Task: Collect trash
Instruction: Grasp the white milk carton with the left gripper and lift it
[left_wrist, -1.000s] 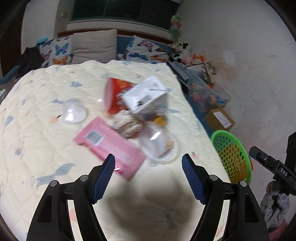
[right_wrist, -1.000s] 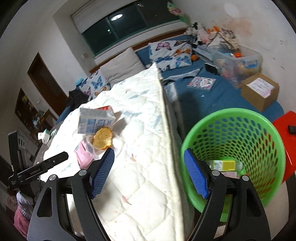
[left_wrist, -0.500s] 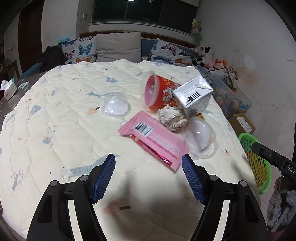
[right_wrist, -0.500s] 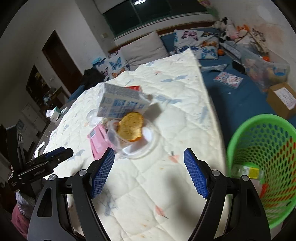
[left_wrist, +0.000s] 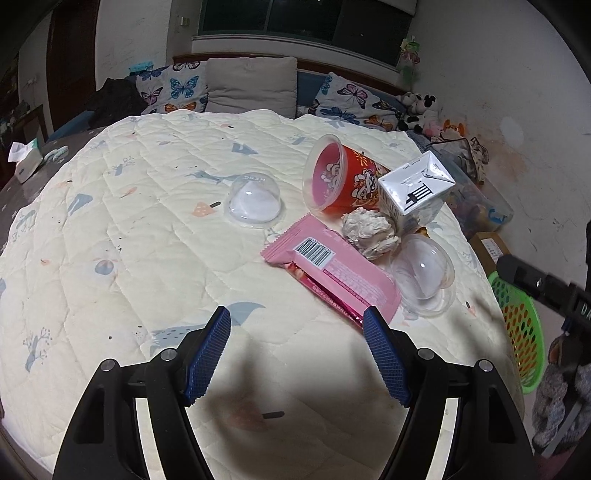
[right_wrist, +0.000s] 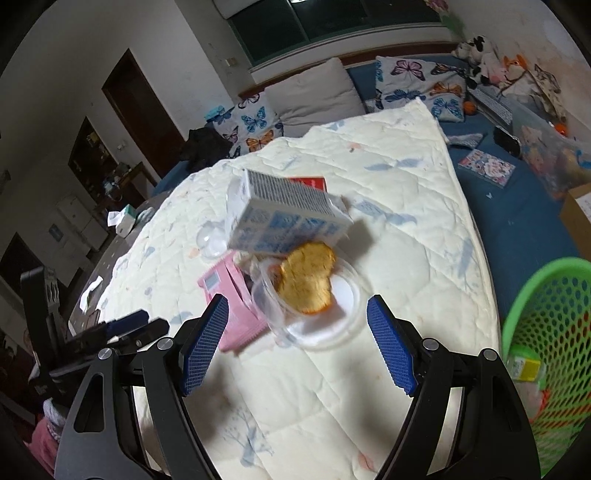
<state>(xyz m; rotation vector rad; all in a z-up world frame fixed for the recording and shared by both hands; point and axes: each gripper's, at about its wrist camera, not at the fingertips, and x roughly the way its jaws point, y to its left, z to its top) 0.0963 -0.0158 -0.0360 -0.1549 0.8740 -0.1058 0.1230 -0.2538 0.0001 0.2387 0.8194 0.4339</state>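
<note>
Your left gripper (left_wrist: 297, 326) hangs above bare quilt (left_wrist: 122, 236), jaws spread with nothing between them; open cloth lies to its left and ahead. Your right gripper (right_wrist: 297, 319), also spread and empty, tilts down over the quilt's near edge, where the green basket (right_wrist: 546, 332) stands just off the side. Trash clusters beyond the left tips: pink wrapper (left_wrist: 332, 271), clear dome lid (left_wrist: 423, 275), crumpled tissue (left_wrist: 369, 230), tipped red cup (left_wrist: 340, 181), silver-ended carton (left_wrist: 415, 188). A second dome (left_wrist: 255, 203) sits apart. From the right, a browned food piece (right_wrist: 306, 277) rests in the clear lid, between the pads but beyond them.
</note>
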